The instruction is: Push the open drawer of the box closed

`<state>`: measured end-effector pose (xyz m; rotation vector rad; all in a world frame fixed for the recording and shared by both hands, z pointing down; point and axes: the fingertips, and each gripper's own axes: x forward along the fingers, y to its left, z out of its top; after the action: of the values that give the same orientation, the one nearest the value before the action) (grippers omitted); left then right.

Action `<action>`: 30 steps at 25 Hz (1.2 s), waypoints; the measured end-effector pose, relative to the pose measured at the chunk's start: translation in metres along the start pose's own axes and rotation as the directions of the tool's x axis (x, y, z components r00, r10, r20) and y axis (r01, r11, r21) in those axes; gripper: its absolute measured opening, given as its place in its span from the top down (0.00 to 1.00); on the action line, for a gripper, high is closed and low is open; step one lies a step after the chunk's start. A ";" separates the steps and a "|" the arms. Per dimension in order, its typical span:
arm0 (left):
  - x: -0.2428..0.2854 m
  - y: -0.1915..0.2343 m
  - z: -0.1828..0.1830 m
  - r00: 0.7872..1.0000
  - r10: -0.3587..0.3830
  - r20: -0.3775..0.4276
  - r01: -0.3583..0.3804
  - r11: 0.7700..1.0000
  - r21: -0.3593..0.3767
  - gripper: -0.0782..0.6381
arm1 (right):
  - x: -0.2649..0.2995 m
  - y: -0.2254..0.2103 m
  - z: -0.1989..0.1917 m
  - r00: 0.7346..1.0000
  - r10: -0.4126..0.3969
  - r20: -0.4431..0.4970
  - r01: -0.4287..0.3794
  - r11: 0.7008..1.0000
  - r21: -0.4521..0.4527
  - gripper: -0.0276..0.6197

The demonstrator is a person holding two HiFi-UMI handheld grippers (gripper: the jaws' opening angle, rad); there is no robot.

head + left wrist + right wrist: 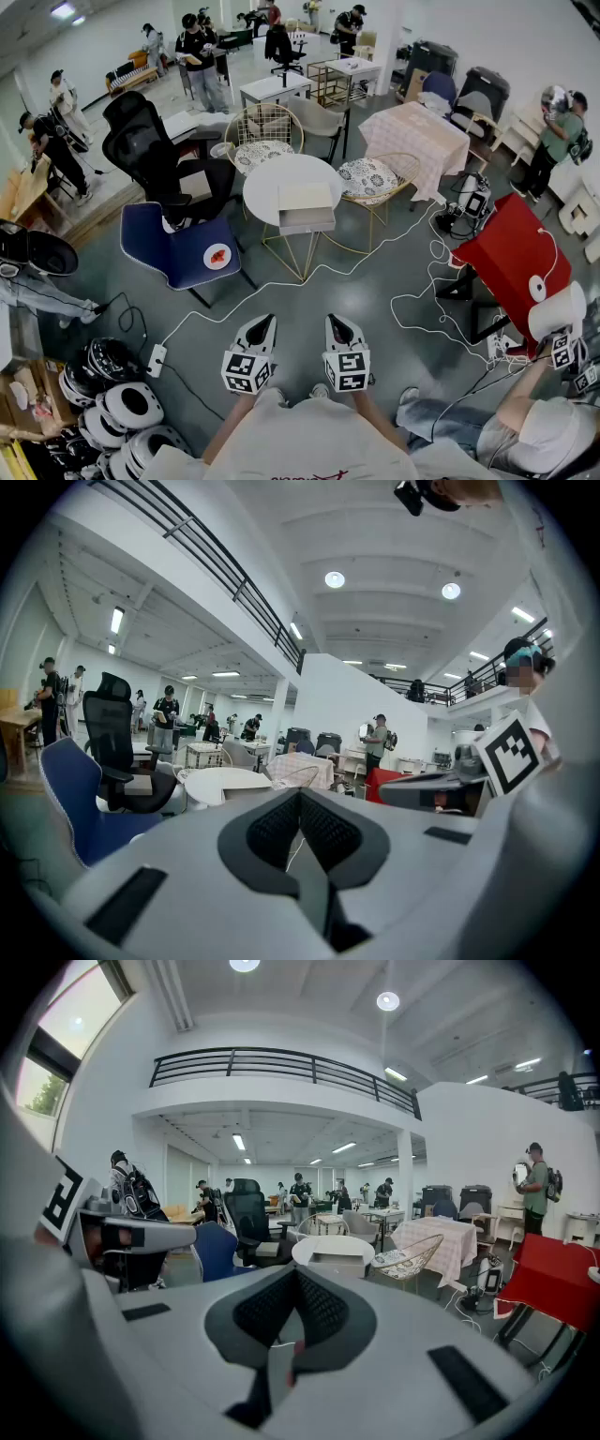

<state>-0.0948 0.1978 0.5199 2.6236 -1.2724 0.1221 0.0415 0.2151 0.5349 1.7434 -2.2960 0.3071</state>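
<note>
A pale box [305, 196] stands on a round white table [262, 187] several steps ahead of me, and its drawer [307, 221] is pulled out toward me over the table's near edge. My left gripper [265, 322] and right gripper [334, 322] are held side by side low in the head view, far short of the table, both shut with nothing between their fingers. In the right gripper view the box [338, 1263] sits small and far beyond the right gripper [298, 1275], with the left gripper's marker cube [66, 1206] at the left. The left gripper [300, 794] points toward the same table [220, 782].
A blue chair [187, 251] and a black office chair [150, 141] stand left of the table, wire chairs [373, 180] behind and to its right. A white cable [375, 253] snakes over the floor. A red table [516, 246] is at the right, helmets [117, 398] at lower left, and a seated person [525, 433] at lower right.
</note>
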 end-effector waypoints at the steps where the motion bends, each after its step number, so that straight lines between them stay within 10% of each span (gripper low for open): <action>1: 0.001 -0.001 0.000 1.000 0.001 0.001 -0.001 1.000 0.000 0.87 | 0.000 -0.002 0.000 1.000 0.000 0.001 0.000 1.000 -0.001 0.93; 30: 0.072 -0.045 -0.001 0.998 0.056 0.015 -0.056 0.998 0.023 0.87 | 0.010 -0.085 -0.019 0.997 0.083 0.005 -0.083 0.997 -0.009 0.93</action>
<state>-0.0152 0.1699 0.5256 2.6135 -1.3571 0.1287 0.1221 0.1894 0.5583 1.6502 -2.3743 0.3076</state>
